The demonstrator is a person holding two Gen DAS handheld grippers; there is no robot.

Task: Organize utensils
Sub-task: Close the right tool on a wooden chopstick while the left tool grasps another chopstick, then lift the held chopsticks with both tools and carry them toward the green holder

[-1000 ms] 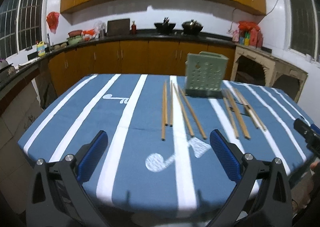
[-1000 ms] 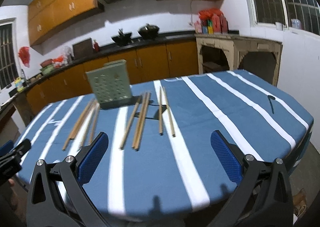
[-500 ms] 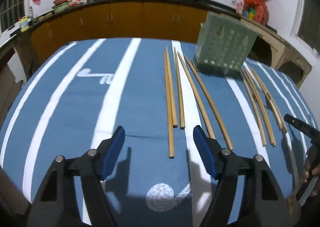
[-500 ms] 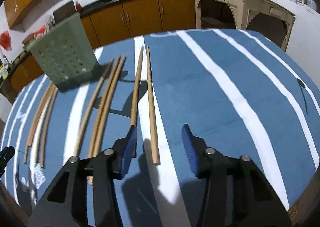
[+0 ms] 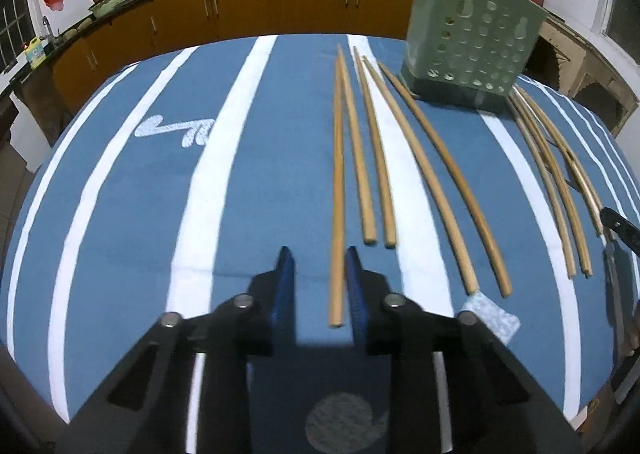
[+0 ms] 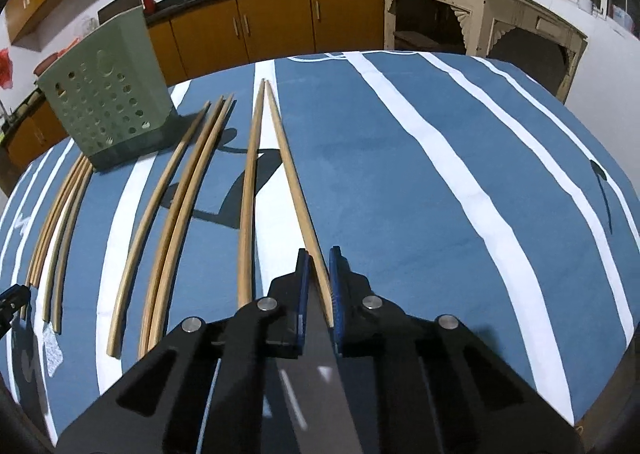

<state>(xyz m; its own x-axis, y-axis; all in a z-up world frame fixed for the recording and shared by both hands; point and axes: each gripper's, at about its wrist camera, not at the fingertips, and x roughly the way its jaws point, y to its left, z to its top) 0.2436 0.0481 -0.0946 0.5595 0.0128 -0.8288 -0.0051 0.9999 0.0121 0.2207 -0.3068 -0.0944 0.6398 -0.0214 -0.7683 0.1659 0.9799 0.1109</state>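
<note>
- Both grippers, wide apart a sec ago above the near table edge, have dropped fwd onto the chopstick rows.
- Left gripper (image 5: 316, 254), black frame w/ blue pads: jaws closing around the near end of the long straight wooden chopstick (image 5: 338, 189); stick touches the right pad, clear gap to the left pad, so not yet clamped.
- Right gripper (image 6: 319, 256), same build: clenched on the near end of the outermost tan wooden chopstick (image 6: 291, 173); stick runs away toward the far edge.
- Beside the right-held stick: second straight chopstick (image 6: 249, 189), tips meeting at the far end.
- Next out: loose bent wooden chopsticks (image 6: 176, 205), lying lengthwise, approx. parallel, in small groups.
- Pale green perforated plastic utensil holder (image 5: 472, 33): upright at the far end of the rows, dark base, no sticks seen inside.
- Blue tablecloth w/ white stripes (image 6: 460, 157) under all items.
- Bkgd: orange-brown wooden kitchen cabinets (image 5: 248, 1), dark counter.
</note>
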